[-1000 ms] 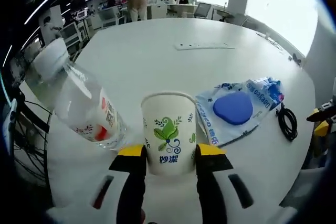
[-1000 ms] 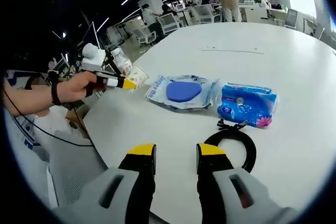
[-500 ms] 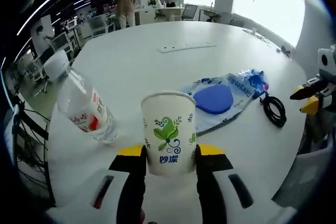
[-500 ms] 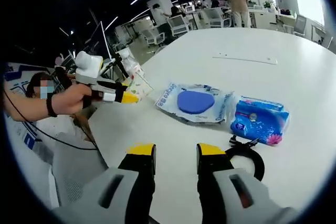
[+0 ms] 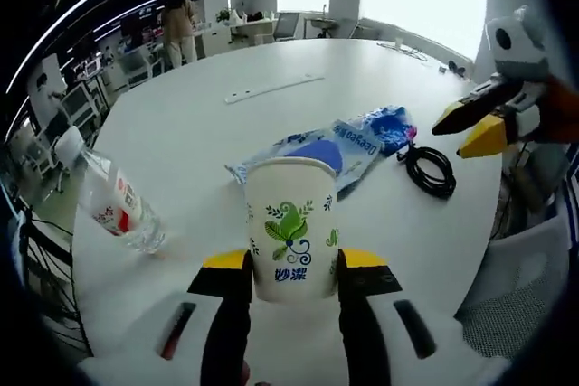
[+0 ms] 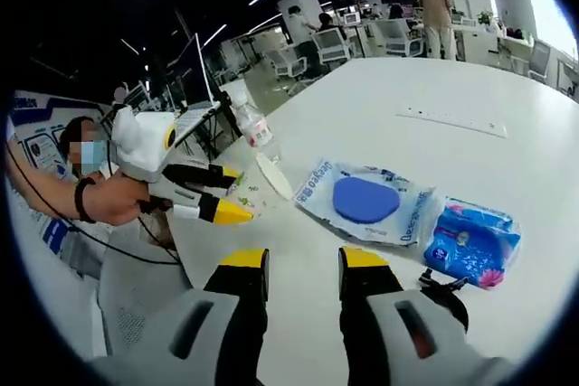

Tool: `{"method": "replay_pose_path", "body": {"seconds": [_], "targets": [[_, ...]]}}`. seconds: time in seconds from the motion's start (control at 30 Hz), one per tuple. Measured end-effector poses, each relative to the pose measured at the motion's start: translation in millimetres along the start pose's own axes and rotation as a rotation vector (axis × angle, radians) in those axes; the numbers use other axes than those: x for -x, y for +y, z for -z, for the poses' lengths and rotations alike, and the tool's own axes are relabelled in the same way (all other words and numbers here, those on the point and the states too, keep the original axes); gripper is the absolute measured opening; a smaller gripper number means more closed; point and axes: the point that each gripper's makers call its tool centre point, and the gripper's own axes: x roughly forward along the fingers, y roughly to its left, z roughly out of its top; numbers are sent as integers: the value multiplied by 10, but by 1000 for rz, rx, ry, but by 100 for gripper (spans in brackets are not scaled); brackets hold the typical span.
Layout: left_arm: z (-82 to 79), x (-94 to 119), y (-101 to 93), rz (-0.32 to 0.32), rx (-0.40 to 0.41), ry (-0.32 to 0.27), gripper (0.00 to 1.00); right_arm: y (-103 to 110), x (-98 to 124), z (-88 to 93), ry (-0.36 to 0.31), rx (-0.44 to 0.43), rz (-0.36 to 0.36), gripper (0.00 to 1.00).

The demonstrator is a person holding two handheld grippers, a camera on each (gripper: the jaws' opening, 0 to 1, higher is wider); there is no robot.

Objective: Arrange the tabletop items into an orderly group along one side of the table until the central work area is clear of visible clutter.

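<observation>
**Left tool grips cup, right tool empty**

Your left tool [image 5: 291,268] clamps the paper cup [image 5: 289,223] upright above the table [image 5: 190,124]. Water bottle [image 5: 113,210] lies at 9 o'clock, blue-pad packet [image 5: 312,155] and cable [image 5: 430,169] toward 1–2. Your right tool [image 6: 302,268] is parted, holding nothing.

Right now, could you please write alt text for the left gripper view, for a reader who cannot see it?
The left gripper holds an upright white paper cup with a green leaf print between its yellow-tipped jaws, above a white round table. Beyond lie a clear plastic bottle on its side, a packet with a blue pad, a blue wipes pack and a coiled black cable; the right gripper enters from the right.
</observation>
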Motion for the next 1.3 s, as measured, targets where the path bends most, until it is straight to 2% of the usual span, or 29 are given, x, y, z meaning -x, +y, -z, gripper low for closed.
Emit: {"method": "replay_pose_path", "body": {"seconds": [0.27, 0.53, 0.83, 1.0, 1.2, 1.3], "targets": [[-79, 56, -304, 54, -75, -16, 36, 104, -56, -80, -31, -5, -53, 29], [-151, 64, -558, 113, -145, -25, 36, 179, -70, -62, -19, 16, -93, 29], [-231, 78, -725, 142, -247, -32, 36, 274, -58, -31, -10, 23, -155, 30], [-265, 94, -853, 170, -355, -55, 36, 382, -53, -18, 0, 49, -206, 30], [-304, 112, -937, 188, -391, -74, 36, 473, -58, -1, 11, 54, -248, 26], [-334, 122, -975, 195, -438, -88, 37, 496, -59, 7, 17, 63, -256, 23]]}}
